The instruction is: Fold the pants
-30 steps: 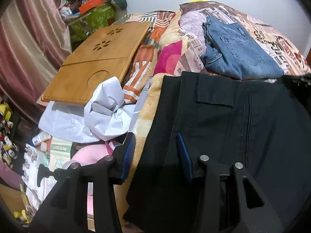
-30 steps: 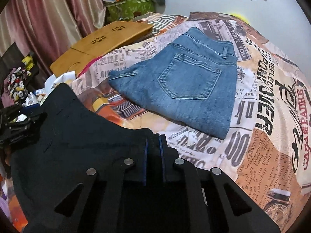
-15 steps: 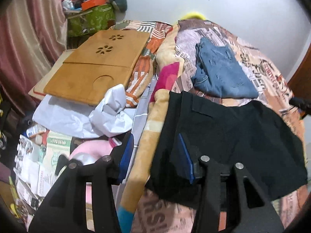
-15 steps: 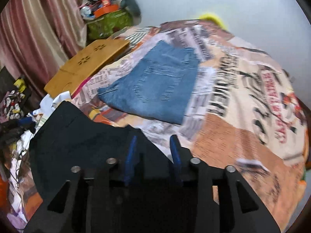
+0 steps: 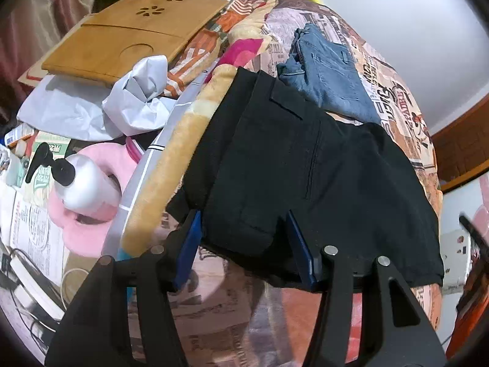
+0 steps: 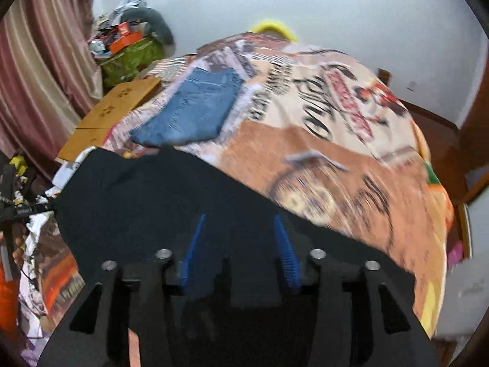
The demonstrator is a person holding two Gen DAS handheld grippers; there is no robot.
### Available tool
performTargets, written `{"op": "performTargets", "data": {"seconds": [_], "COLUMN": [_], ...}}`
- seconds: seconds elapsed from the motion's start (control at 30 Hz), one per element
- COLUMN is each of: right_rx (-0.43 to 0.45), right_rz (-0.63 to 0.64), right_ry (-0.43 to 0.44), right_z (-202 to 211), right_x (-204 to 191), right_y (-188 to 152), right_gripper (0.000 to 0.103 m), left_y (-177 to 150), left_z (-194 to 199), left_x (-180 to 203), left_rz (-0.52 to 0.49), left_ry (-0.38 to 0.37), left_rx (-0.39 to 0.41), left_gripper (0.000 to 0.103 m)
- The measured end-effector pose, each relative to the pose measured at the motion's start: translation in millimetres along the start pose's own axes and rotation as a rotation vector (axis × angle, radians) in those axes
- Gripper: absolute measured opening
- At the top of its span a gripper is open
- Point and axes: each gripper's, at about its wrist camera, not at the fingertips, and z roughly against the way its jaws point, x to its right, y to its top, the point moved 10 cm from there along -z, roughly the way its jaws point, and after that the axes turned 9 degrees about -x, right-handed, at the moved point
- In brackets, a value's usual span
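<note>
Folded black pants (image 5: 290, 165) lie on the patterned bedspread (image 5: 394, 91) near the bed's front edge; they also show in the right wrist view (image 6: 146, 195). My left gripper (image 5: 243, 229) is open, its blue pads either side of the pants' near edge, nothing pinched. My right gripper (image 6: 240, 235) is open above the pants' other end, holding nothing. Folded blue jeans (image 5: 330, 70) lie behind the black pants, seen also in the right wrist view (image 6: 192, 110).
A wooden lap tray (image 5: 131, 30) and crumpled white paper (image 5: 143, 91) sit left of the bed. A pump bottle (image 5: 82, 180) rests on a pink cushion (image 5: 79, 223). A curtain (image 6: 36, 76) hangs at left. The bedspread (image 6: 336, 140) stretches to the right.
The right gripper let go of the black pants and opened. Both grippers pulled back and up from the bed, leaving the pants lying folded.
</note>
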Motion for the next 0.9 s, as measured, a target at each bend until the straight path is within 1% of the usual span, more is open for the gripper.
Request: {"op": "performTargets", "data": {"seconds": [0.13,0.23,0.27,0.3,0.37,0.4,0.43,0.47,0.57,0.63,0.7,0.8,0.9], "right_rx": [-0.047,-0.075,-0.083,-0.096,-0.114,-0.114,-0.102,-0.089,-0.086,-0.085,-0.080,-0.075,-0.071], "right_rz": [-0.071,-0.123,-0.138,-0.158,-0.180,-0.193,-0.204,-0.219,-0.243,-0.243,-0.244,-0.263,-0.299], "right_ry": [-0.019,-0.026,-0.026,-0.022,-0.013,-0.002,0.009,0.017,0.042,0.045,0.040,0.047,0.057], "right_z": [-4.1,-9.1,-9.7,-13.1,-17.8,-19.0,-17.8,-16.0,-10.9,-8.1,-5.0,-1.9,1.6], "right_x": [24.6,40.3,42.9,46.4,49.5,50.6,51.6,53.7,57.1,57.2,59.1,64.0,71.9], "right_y": [-39.4,-63.9,-71.5,-80.5,-94.3,-101.3,-104.3,-106.9,-113.7,-117.4,-121.6,-128.6,-139.9], "right_gripper": [0.045,0.045,0.045,0.045,0.045,0.045,0.046,0.049,0.051,0.051,0.051,0.051,0.051], "left_y": [0.4,0.8,0.5,-0.4,-2.7,-3.2,-3.5,-3.3,-2.7,-4.6,-8.6,-11.9,-10.3], "left_z": [0.5,-2.0,-4.4,-8.5,-11.9,-11.1,-10.1,-9.2,-4.7,-8.6,-16.6,-20.1,-16.9], "left_x": [-1.4,-5.2,-6.6,-9.7,-10.3,-9.4,-8.3,-7.7,-8.6,-11.7,-16.3,-14.7,-10.7], "left_rz": [0.040,0.054,0.053,0.048,0.015,0.002,-0.017,-0.035,-0.093,-0.131,-0.140,-0.169,-0.186], "left_ry": [-0.015,0.009,0.029,0.091,0.177,0.201,0.233,0.259,0.340,0.386,0.409,0.443,0.447], "left_rx": [0.005,0.017,0.019,0.025,0.039,0.054,0.065,0.074,0.096,0.083,0.077,0.087,0.072], "left_gripper": [0.055,0.054,0.047,0.032,0.025,0.022,0.020,0.019,0.018,0.019,0.020,0.021,0.023]}}
